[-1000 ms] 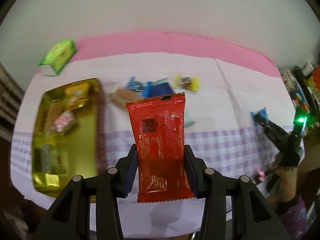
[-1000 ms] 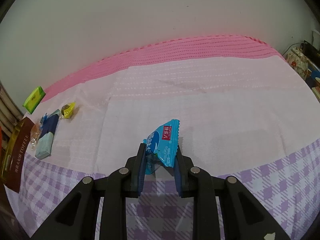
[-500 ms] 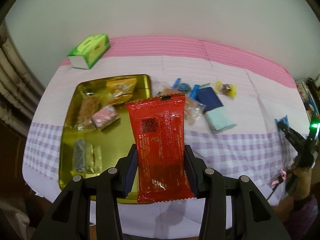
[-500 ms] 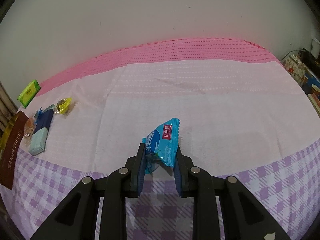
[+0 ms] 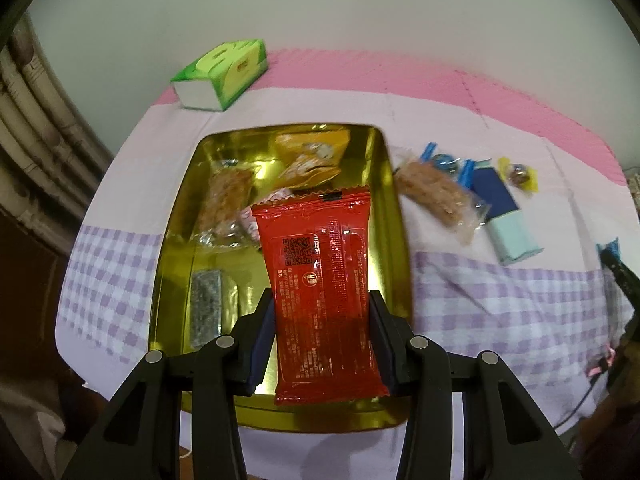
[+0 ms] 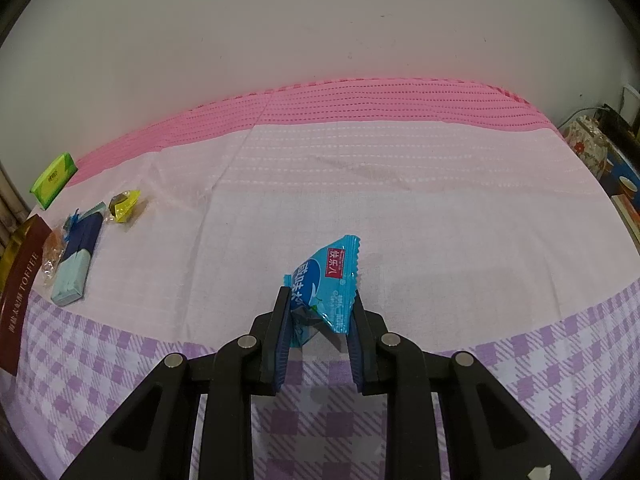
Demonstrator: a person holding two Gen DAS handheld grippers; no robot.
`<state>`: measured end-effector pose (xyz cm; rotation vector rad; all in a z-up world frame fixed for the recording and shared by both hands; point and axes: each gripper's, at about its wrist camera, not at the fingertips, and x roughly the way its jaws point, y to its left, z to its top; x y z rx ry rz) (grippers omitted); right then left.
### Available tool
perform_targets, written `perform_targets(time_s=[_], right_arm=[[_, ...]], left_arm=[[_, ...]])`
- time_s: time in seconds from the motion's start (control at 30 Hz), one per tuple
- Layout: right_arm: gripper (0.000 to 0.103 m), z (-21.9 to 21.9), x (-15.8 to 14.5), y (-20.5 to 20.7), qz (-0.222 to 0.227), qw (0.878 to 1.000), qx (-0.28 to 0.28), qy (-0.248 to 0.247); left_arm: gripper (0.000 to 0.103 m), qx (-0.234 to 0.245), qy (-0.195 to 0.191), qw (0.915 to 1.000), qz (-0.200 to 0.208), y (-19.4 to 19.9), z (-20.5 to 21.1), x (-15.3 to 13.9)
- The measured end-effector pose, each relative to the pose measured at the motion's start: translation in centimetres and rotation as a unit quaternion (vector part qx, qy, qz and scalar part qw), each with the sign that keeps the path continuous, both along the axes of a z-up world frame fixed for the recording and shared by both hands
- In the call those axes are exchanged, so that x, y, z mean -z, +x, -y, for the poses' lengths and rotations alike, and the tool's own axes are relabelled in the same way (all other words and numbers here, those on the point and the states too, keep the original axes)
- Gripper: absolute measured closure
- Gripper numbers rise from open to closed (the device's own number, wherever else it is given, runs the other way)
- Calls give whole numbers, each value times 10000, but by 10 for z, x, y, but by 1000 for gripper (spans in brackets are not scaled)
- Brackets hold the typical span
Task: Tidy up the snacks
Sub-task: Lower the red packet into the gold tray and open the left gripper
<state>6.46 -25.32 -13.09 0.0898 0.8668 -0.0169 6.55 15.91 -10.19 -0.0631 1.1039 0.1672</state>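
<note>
Red foil snack packet point(image 5: 324, 300) sits clamped upright in the left gripper point(image 5: 322, 340), above the shiny gold rectangular tin point(image 5: 384, 184) that holds wrapped snacks; a green tissue box point(image 5: 224, 72) lies beyond, loose sweets to the right. Over on the right wrist view, the right gripper point(image 6: 318, 328) pinches a crumpled blue candy wrapper point(image 6: 328, 280) above the pink-and-lilac checked cloth point(image 6: 400, 184), nothing blocking it.

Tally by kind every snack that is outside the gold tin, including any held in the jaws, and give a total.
Flat packets, held in jaws: 2 (red packet, light blue packet)
Small wrapped sweets: 2 (blue sweet, yellow sweet)
Clear-wrapped biscuit: 1
Blue-and-mint box: 1
Total: 6
</note>
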Motion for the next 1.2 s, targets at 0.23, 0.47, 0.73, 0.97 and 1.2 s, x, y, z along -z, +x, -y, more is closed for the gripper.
perform_targets(time_s=[0.23,0.47,0.73,0.97,1.2], right_arm=[[80,-1,1,0,-5,10000,7,-34],[80,-2,1,0,-6,10000,11,-59],[80,-3,1,0,-9,10000,14,-78],[80,-3,1,0,-9,10000,13,-80],[80,-3,1,0,-10,10000,1,-63]], left_arm=[[58,-104,75,9998,-128,4,-11,18],[58,-206,109,9994,-252,7,-23,28],[58,-261,111,9989,-378,10,-29,37],[58,-258,127,9985,-467,13,-29,43],[58,-251,147,9982,-519,13,-26,47]])
